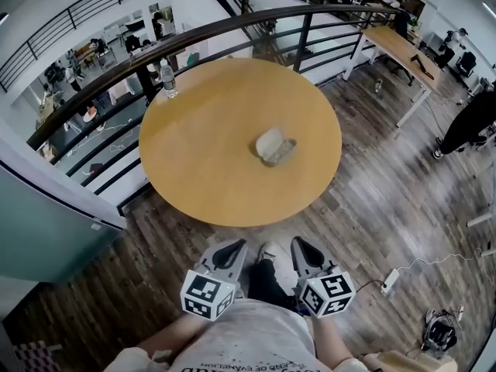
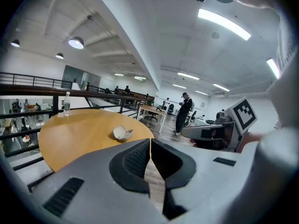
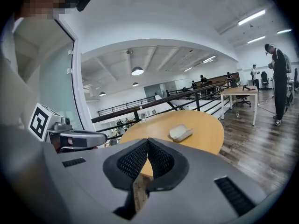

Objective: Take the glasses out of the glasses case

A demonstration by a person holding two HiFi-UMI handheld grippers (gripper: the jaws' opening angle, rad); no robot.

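The case (image 1: 276,146) on the desk (image 1: 201,169) is too small to tell what it holds. The bottle (image 1: 169,80) by the desk's far rim has an unreadable label. In the left gripper view, the desk's near edge is hidden behind the left hand-held gripper (image 2: 150,141).

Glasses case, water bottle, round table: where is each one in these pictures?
glasses case (image 1: 271,141), head view, on its pale shell.
water bottle (image 1: 169,80), head view, on the middle of its body.
round table (image 1: 201,155), head view, on a bare part of its wooden top.
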